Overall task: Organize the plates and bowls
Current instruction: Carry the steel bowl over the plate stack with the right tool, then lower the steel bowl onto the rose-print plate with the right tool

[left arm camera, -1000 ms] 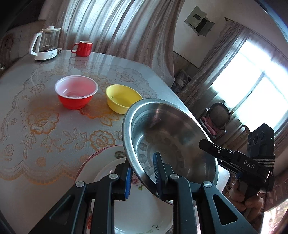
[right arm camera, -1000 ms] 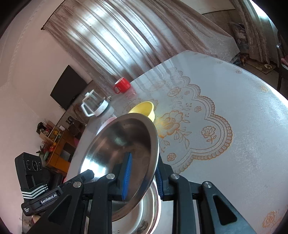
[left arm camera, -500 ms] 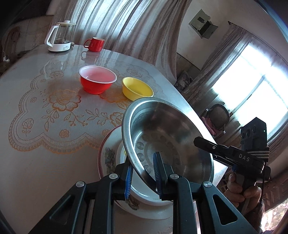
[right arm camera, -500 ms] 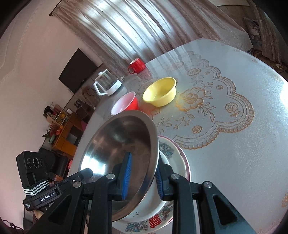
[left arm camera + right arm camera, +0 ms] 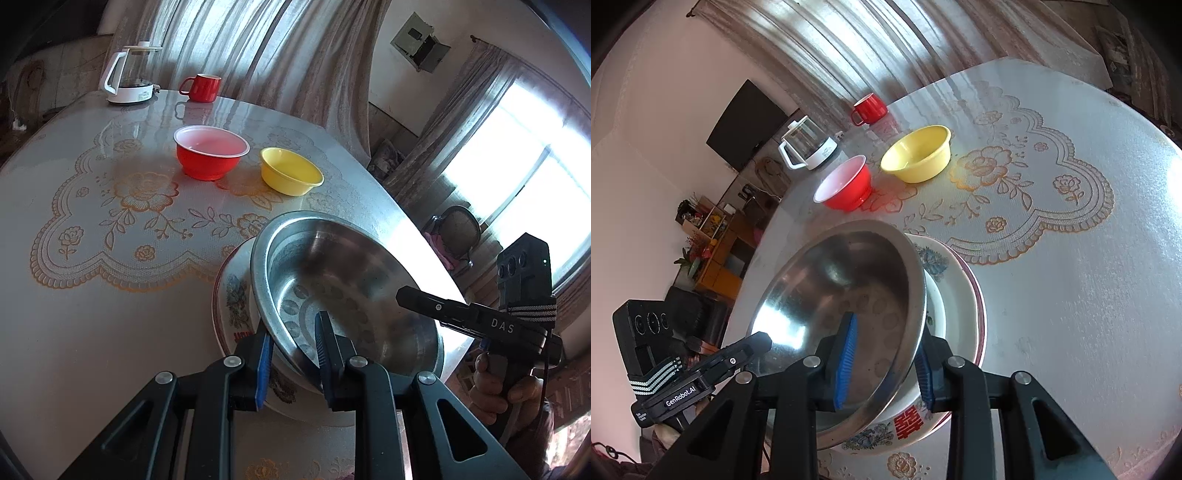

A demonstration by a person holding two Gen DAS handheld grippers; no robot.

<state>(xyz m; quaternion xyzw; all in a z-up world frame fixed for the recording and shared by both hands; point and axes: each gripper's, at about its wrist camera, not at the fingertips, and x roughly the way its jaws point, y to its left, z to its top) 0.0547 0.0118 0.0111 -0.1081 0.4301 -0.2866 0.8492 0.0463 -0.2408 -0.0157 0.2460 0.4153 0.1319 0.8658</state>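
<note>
A steel bowl [image 5: 351,288] [image 5: 849,288] sits tilted on a stack of white floral plates [image 5: 236,306] [image 5: 960,295] near the table's front edge. My left gripper [image 5: 291,354] is shut on the bowl's near rim, one blue pad inside and one outside. My right gripper [image 5: 884,365] straddles the opposite rim; its jaws are opening, and the inner pad stands off the wall. A red bowl [image 5: 210,157] [image 5: 846,184] and a yellow bowl [image 5: 290,175] [image 5: 918,153] stand side by side farther back on the table.
A glass kettle [image 5: 131,74] and a red mug [image 5: 203,86] stand at the table's far edge, before the curtains. A lace-patterned cloth [image 5: 1034,206] covers the table. A person's hand [image 5: 506,391] holds the right gripper beyond the table's right edge. A chair [image 5: 458,232] stands by the window.
Both grippers carried the steel bowl across and down onto the floral plates. The right gripper's pads now stand slightly wider apart around the rim.
</note>
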